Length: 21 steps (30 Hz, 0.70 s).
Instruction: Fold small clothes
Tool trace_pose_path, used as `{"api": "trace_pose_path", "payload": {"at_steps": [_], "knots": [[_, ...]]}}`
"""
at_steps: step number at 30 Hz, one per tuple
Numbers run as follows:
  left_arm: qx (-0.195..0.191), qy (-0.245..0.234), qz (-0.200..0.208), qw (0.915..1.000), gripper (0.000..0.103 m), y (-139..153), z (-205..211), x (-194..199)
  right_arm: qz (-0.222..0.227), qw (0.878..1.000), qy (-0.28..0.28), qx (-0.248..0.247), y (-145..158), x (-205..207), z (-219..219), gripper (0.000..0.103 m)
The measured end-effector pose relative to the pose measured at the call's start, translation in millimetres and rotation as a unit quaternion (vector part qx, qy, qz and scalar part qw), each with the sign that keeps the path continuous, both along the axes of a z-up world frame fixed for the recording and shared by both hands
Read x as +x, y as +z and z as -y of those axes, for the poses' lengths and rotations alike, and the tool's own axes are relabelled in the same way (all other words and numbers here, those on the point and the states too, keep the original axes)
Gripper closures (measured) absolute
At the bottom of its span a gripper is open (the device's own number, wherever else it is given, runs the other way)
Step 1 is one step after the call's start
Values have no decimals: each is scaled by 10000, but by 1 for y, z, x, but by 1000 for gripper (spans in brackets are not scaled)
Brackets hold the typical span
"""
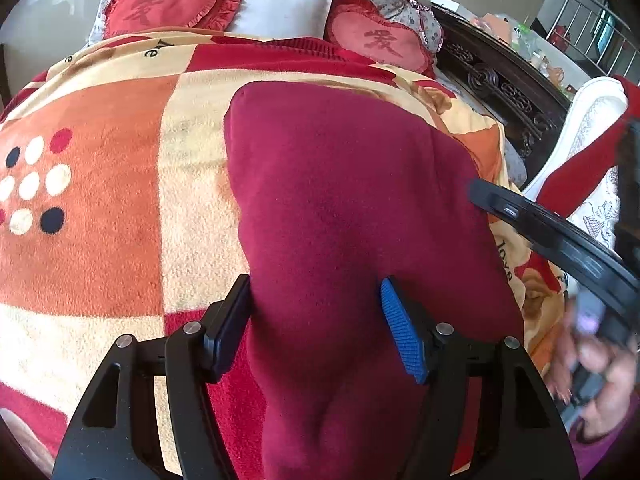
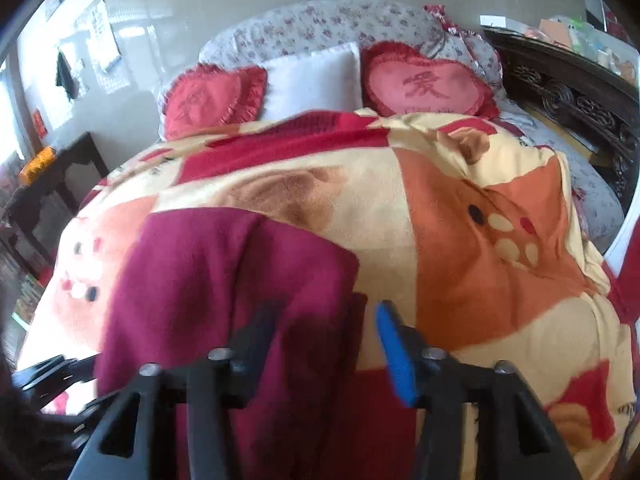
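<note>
Garment (image 1: 352, 200) (maroon) lies between spread left tongs (image 1: 316, 320); spread right tongs (image 2: 320, 336) straddle its edge.

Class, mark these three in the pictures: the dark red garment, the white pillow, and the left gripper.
dark red garment (image 1: 340, 200): left wrist view, middle of its flat upper part.
white pillow (image 2: 316, 80): right wrist view, centre of its face.
left gripper (image 1: 316, 320): left wrist view, midway between its fingertips.

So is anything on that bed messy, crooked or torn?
Nothing stands out. The maroon garment lies fairly flat on the patterned blanket, with only soft bulges near the open left gripper. The open right gripper is at its edge. The heart-shaped cushions and white pillow sit tidily.
</note>
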State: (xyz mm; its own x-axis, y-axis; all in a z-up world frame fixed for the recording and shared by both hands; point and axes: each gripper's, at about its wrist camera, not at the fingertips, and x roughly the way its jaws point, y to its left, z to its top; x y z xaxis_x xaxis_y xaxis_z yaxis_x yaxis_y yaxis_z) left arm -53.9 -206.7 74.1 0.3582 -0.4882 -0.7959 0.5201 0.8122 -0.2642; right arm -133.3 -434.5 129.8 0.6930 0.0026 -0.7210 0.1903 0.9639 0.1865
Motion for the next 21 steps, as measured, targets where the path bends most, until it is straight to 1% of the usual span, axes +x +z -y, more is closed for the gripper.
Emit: {"api": "trace_pose_path", "payload": {"at_steps": [3,5,7,8,10,11,13,17,19,21], "knots": [[-3,24,-1,10000,37,0,0,0,29,9997,252,-35,5,-15,-17,52],[0,27,8,10000,37,0,0,0,-59,9993,353,-53,-3,-19,-25,52],[1,37,14,10000,36,-2,1,-1,-314,9988,290,-249,-21,-16,-30,51],[29,25,-22,10000,35,-4,2,-1,-391,9985,246,-300,-31,-14,-29,49],[17,38,-71,10000,34,-7,2,0,-291,9992,126,-239,-42,-10,-21,35],[-34,50,-115,9999,33,-7,1,0,-274,9993,96,-226,-43,-10,-18,33],[-125,23,-277,9995,33,-6,-4,1,-297,9995,73,104,-43,-10,-8,33],[-320,-131,-479,9983,33,1,-16,1,-148,9991,64,403,-32,-22,1,33],[-496,-192,-550,9971,33,3,-25,0,-24,9976,127,682,-28,-30,7,31],[-679,-195,-696,9951,33,3,-33,2,-43,9954,186,942,-30,-33,10,31]]}}
